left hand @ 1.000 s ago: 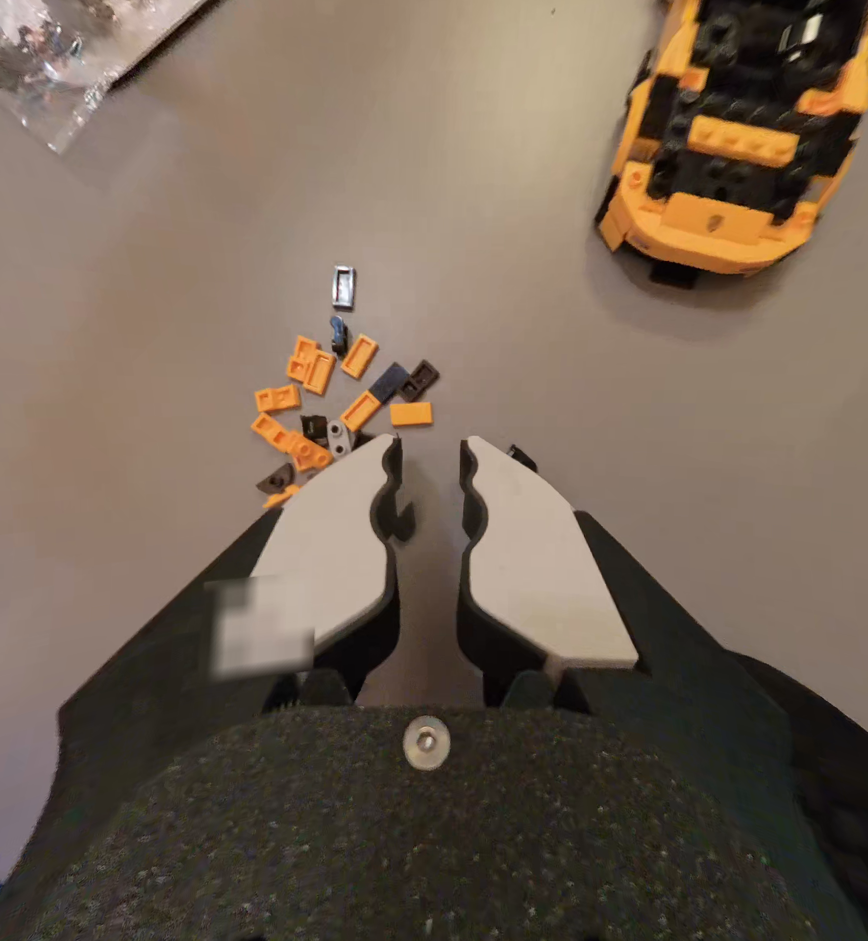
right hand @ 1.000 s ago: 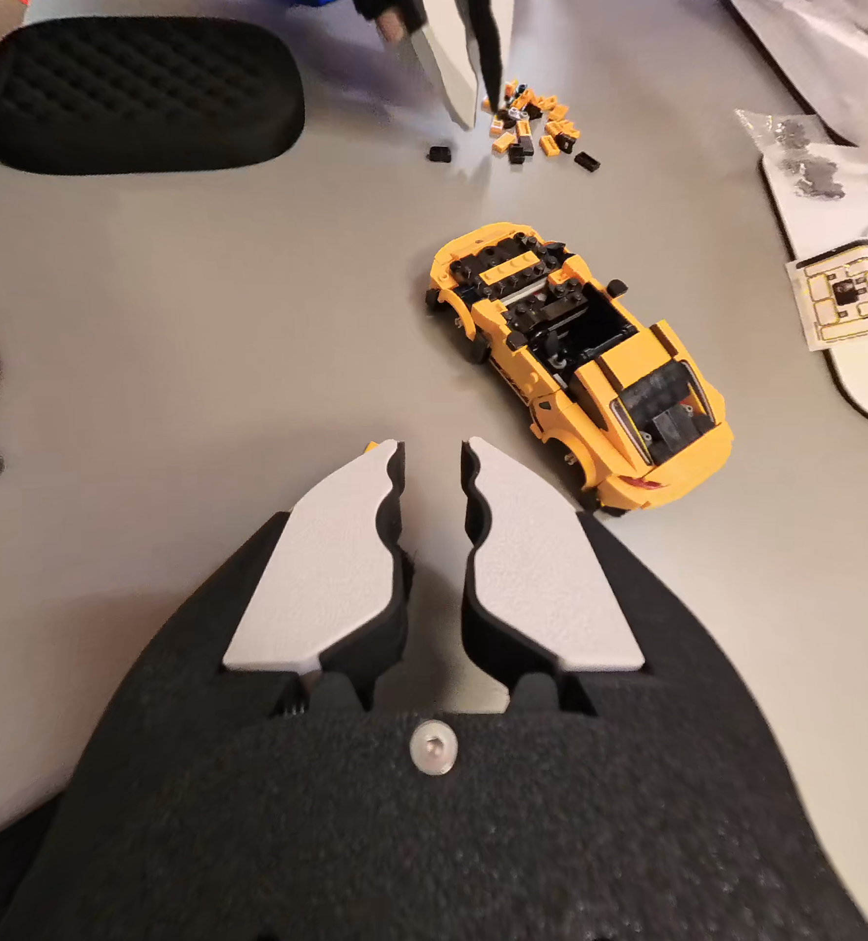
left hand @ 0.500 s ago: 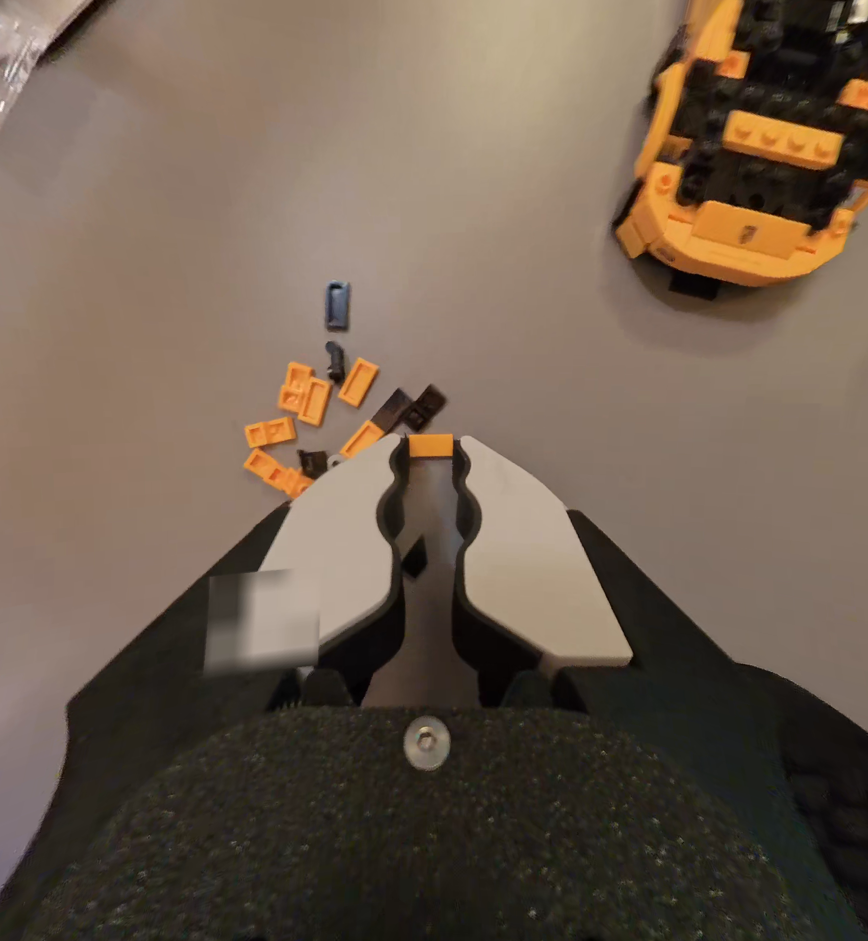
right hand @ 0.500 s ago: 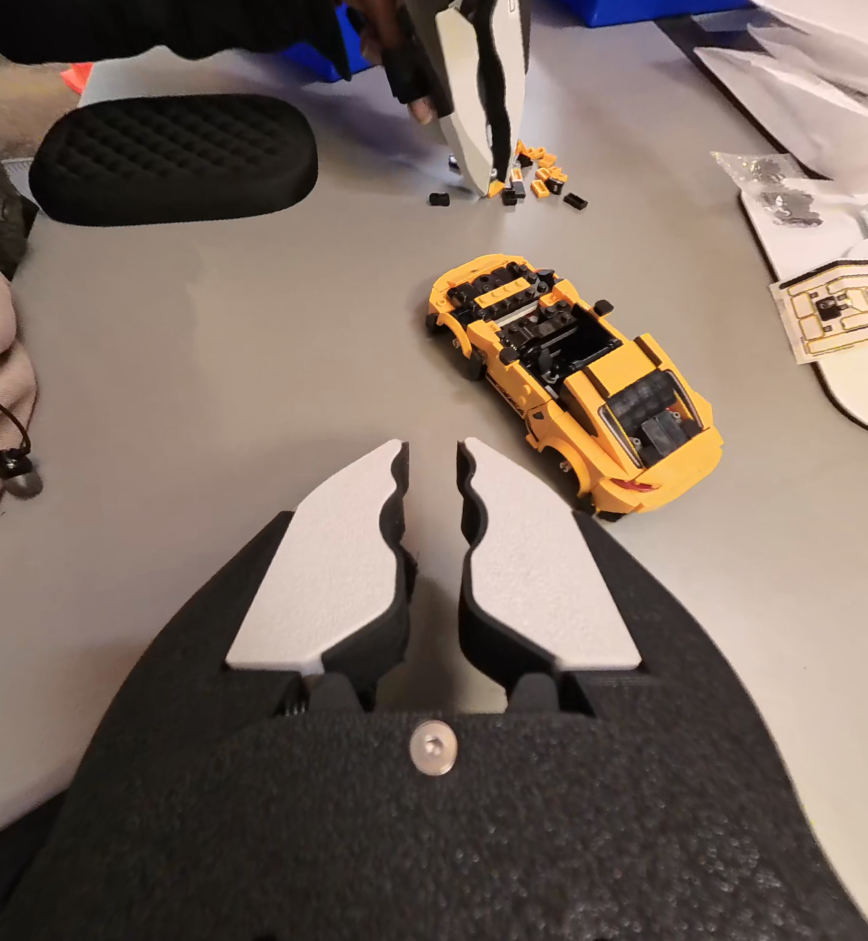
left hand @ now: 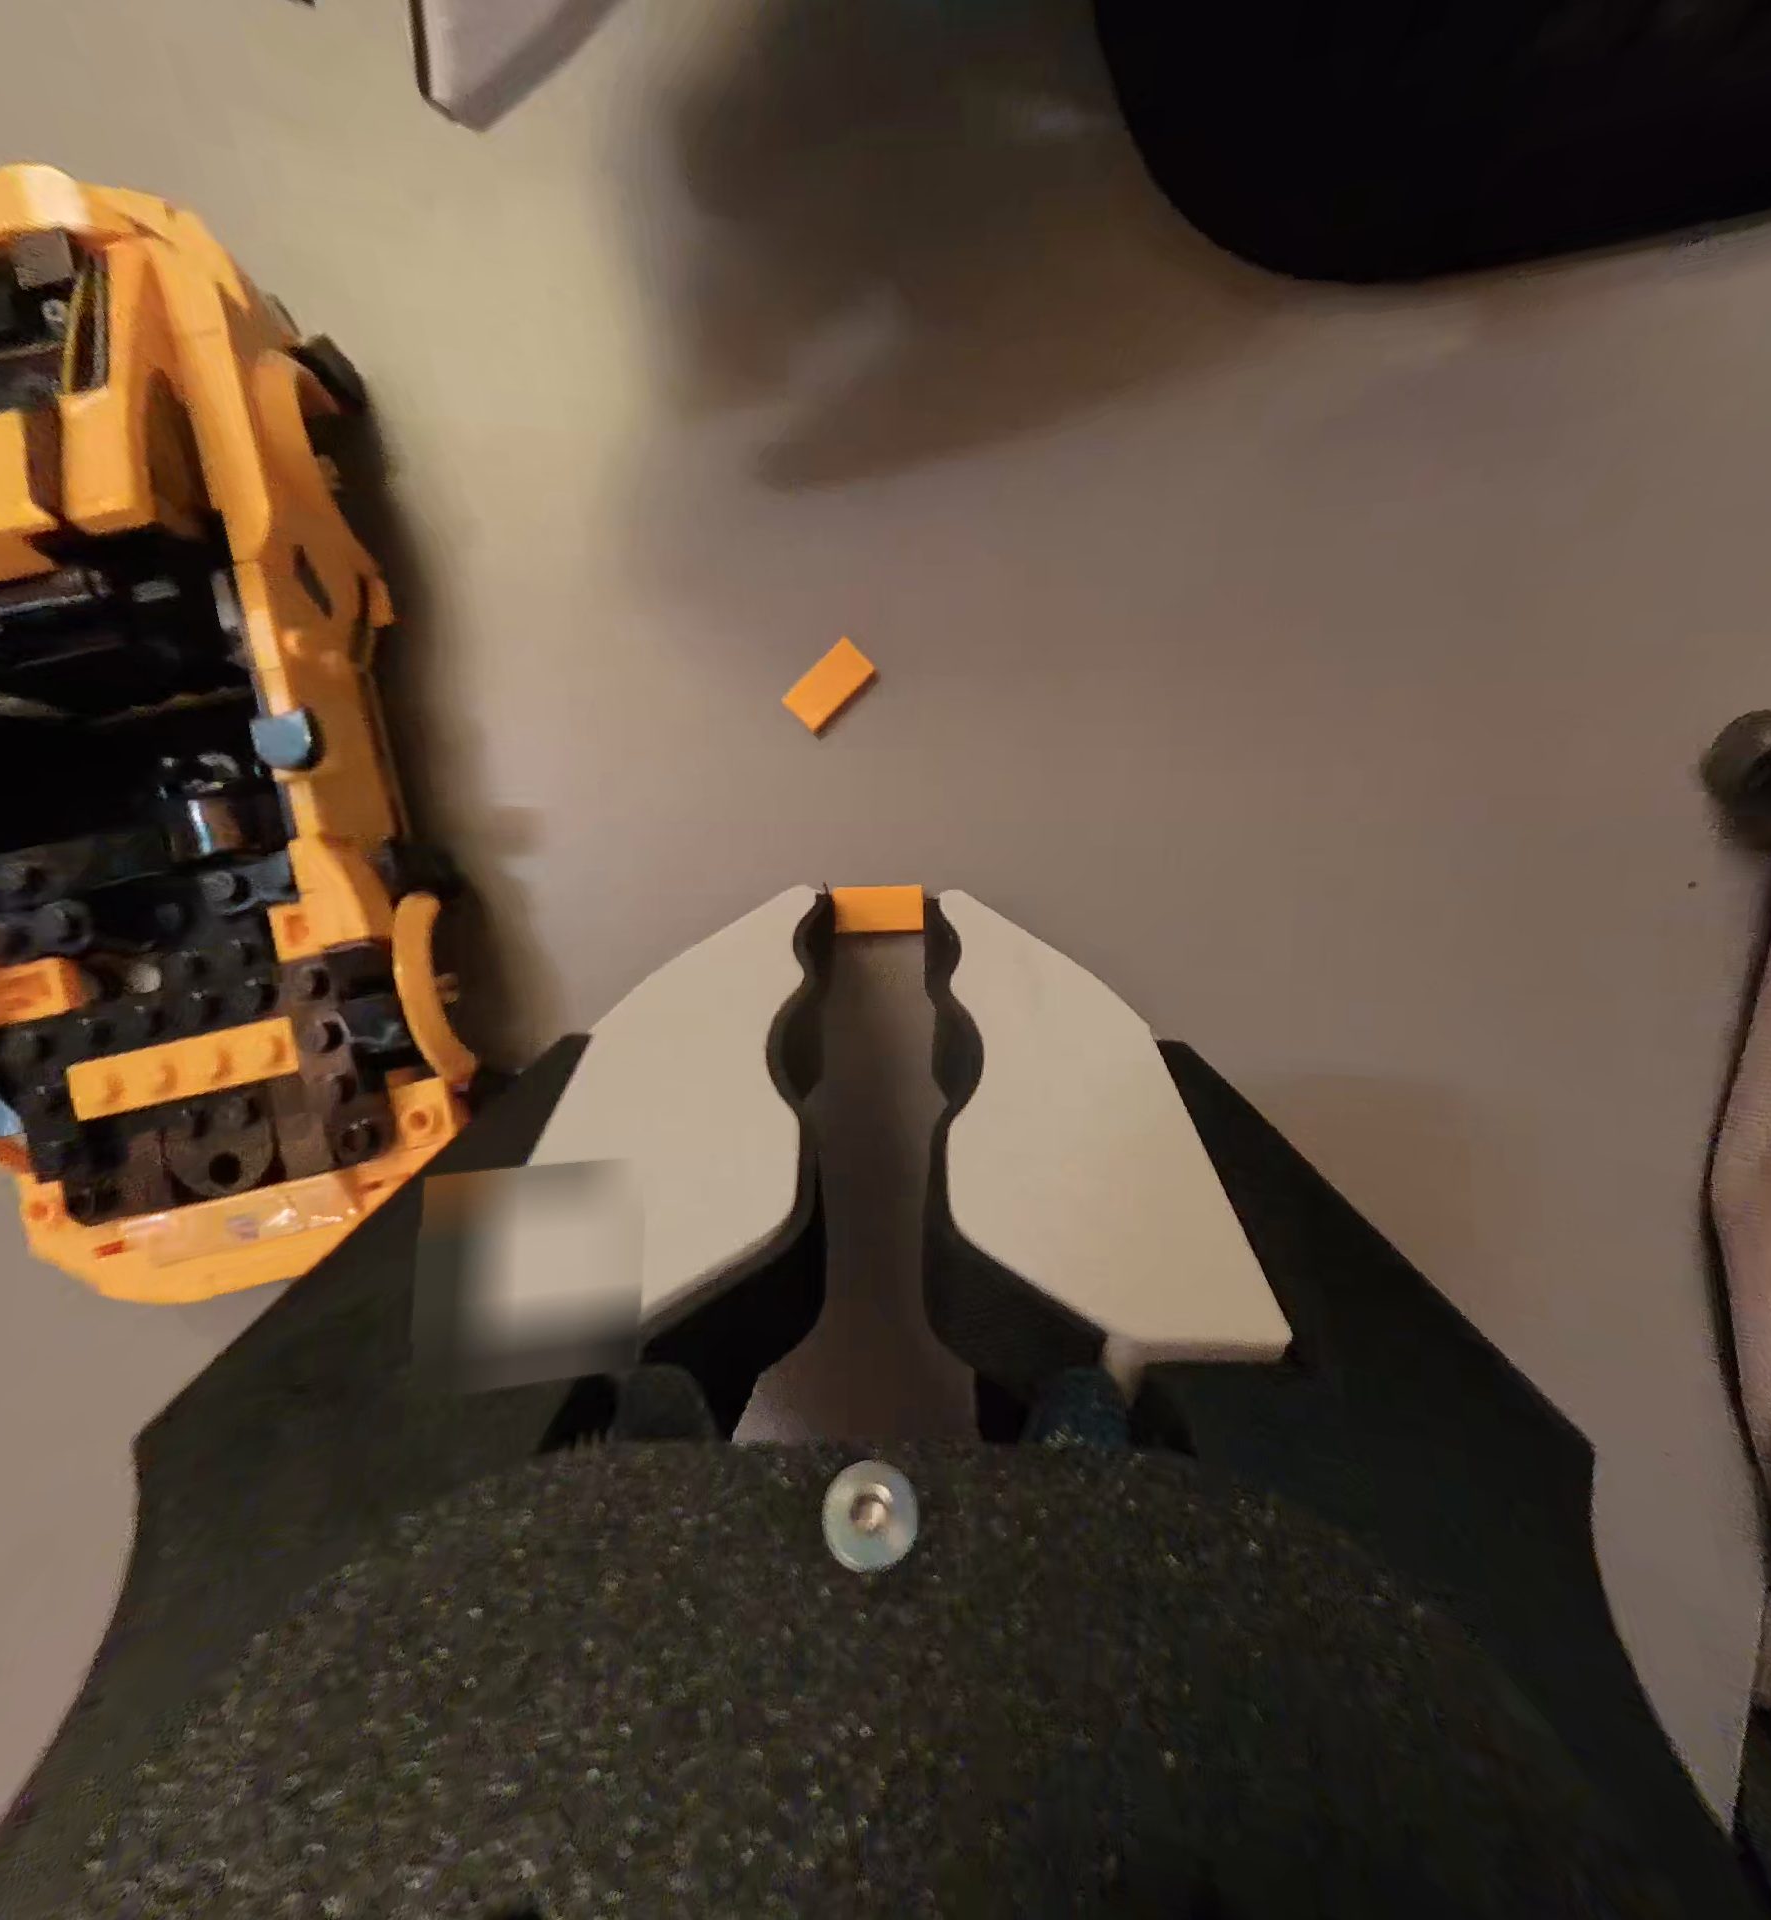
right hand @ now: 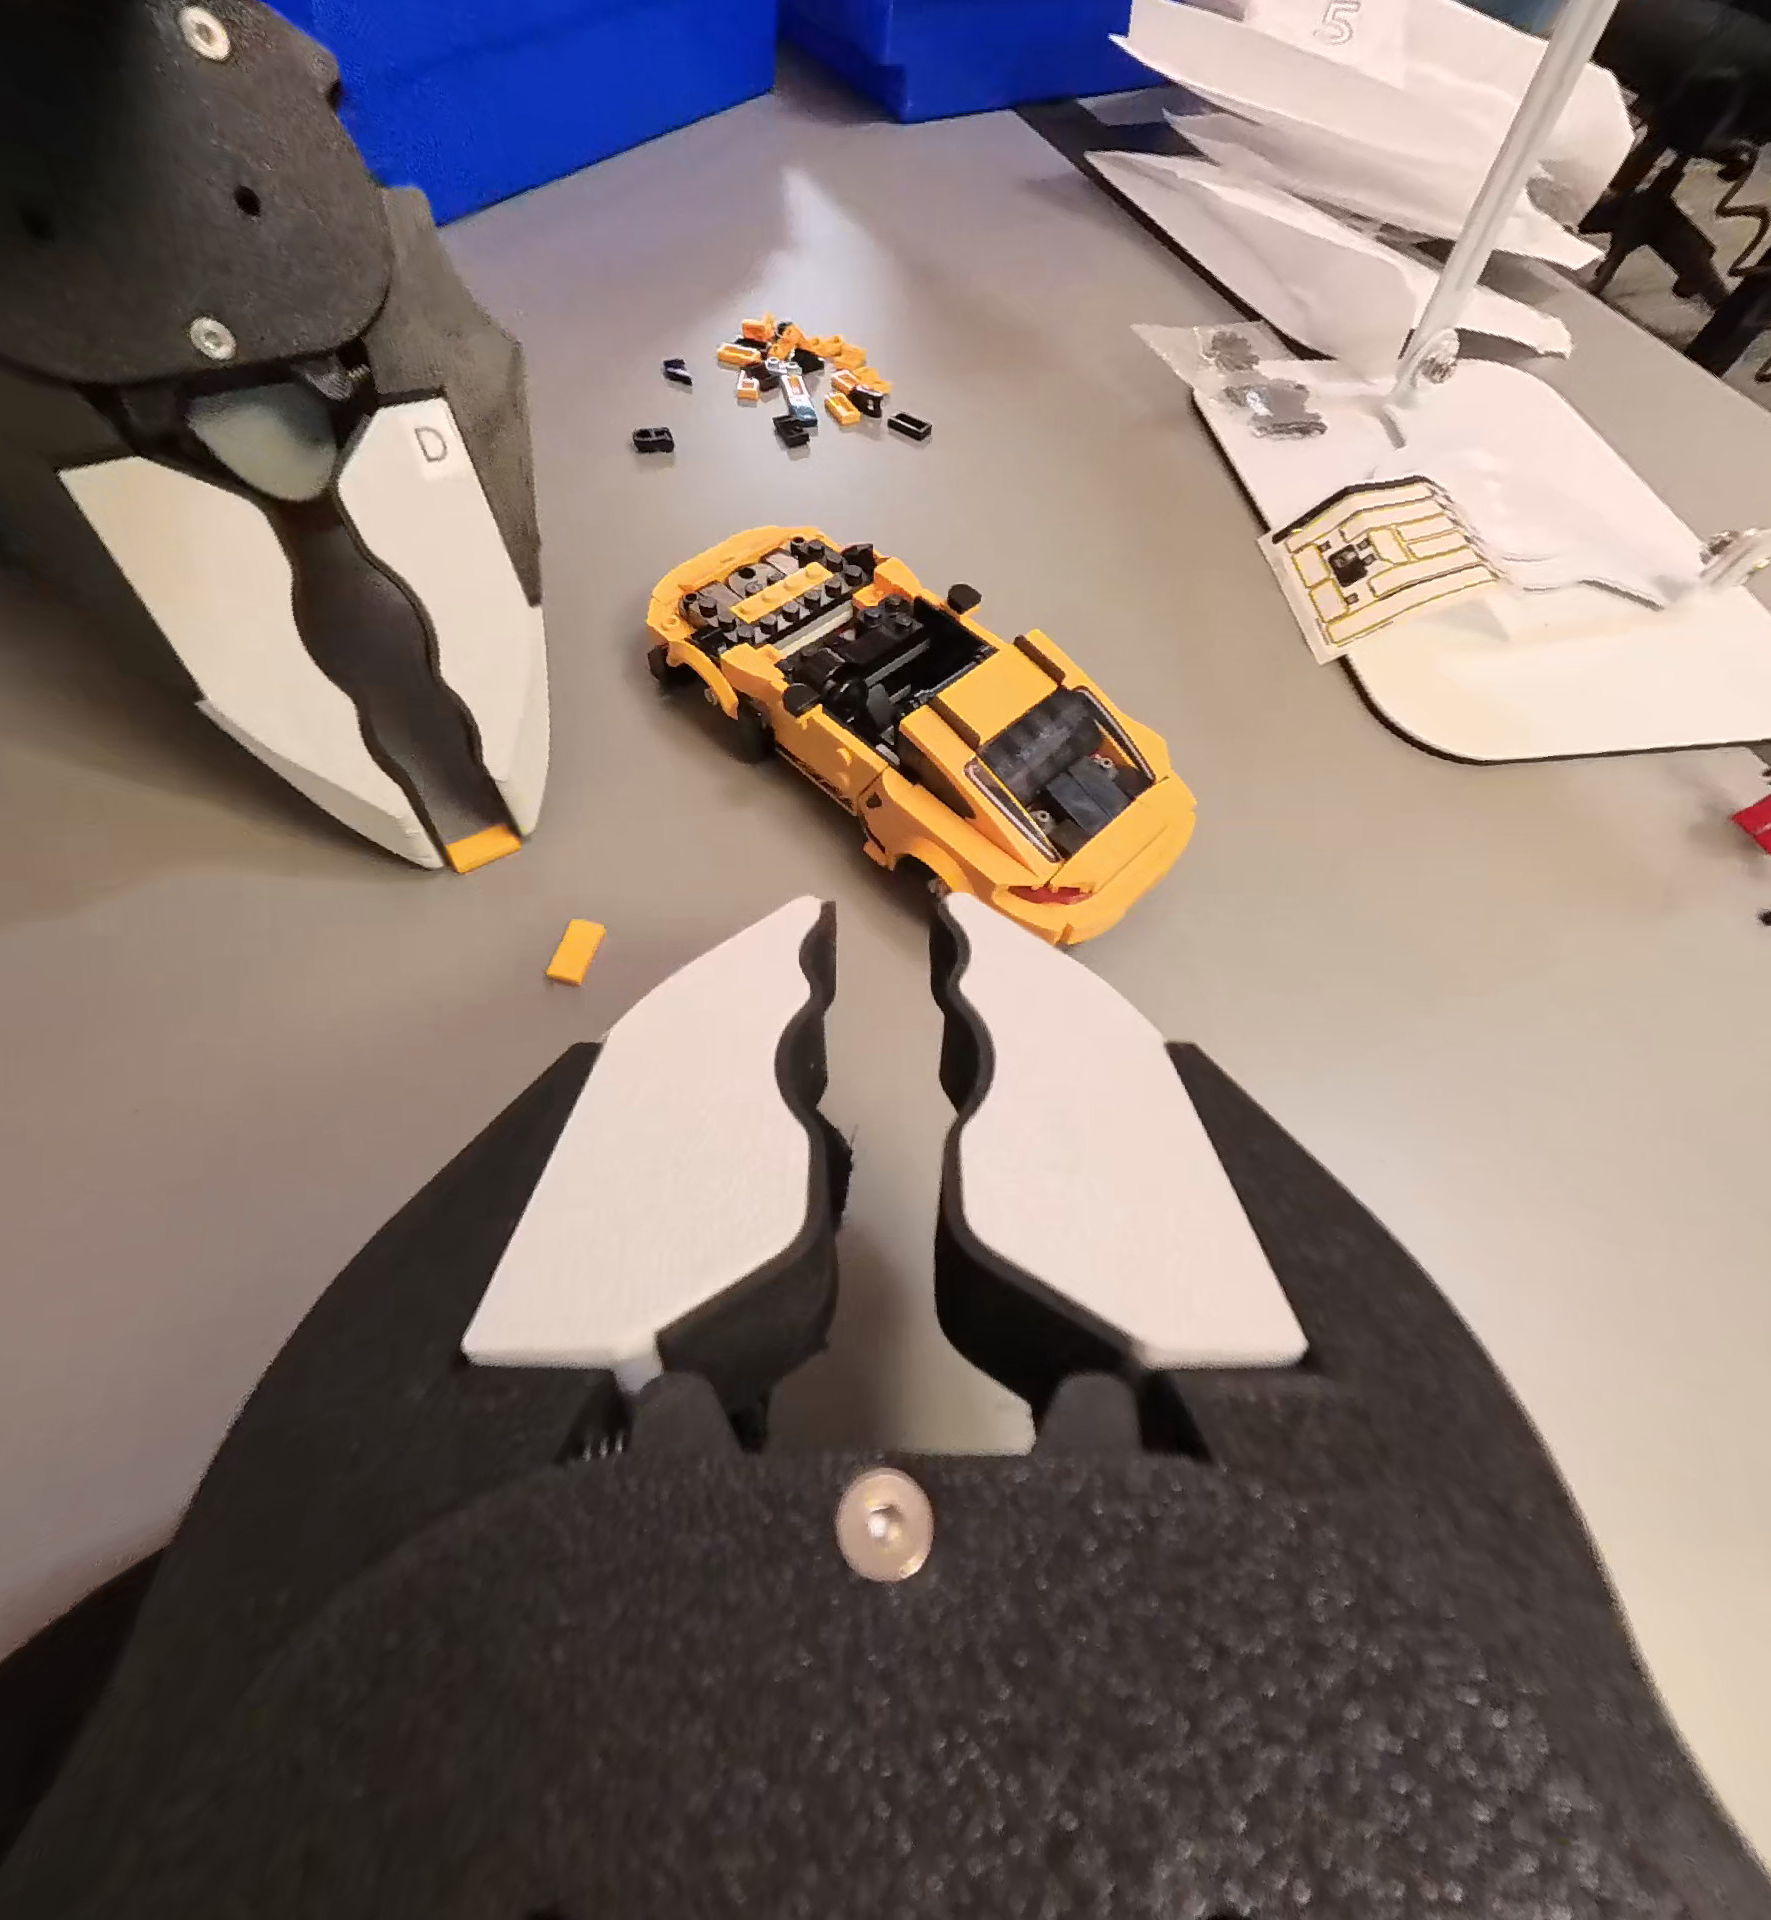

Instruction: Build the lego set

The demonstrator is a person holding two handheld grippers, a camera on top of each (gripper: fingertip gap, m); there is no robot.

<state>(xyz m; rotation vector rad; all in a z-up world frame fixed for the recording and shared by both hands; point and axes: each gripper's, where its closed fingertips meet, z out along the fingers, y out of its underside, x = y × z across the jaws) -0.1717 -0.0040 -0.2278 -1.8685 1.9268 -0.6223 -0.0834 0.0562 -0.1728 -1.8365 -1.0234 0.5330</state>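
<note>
The left gripper (left hand: 878, 907) pinches a small orange tile (left hand: 878, 908) at its very tips, low over the table (right hand: 1380, 1039); the right gripper (right hand: 883, 914) holds nothing, its fingers a narrow gap apart. A second orange tile (right hand: 575, 950) lies loose on the table between the two grippers, and the car (right hand: 912, 717) sits just behind the right gripper's tips.

The step looks like carrying the tile to the car. To do it well, the hold should stay square and firm, since only the tile's short ends are caught, and the right gripper could steady the car while the tile is pressed on.

The tiles are flat, smooth, hard plastic; the car is studded orange and black; the fingers are matt white with wavy black pads; the table is smooth grey. Spare pieces (right hand: 798, 379) lie heaped farther back.
</note>
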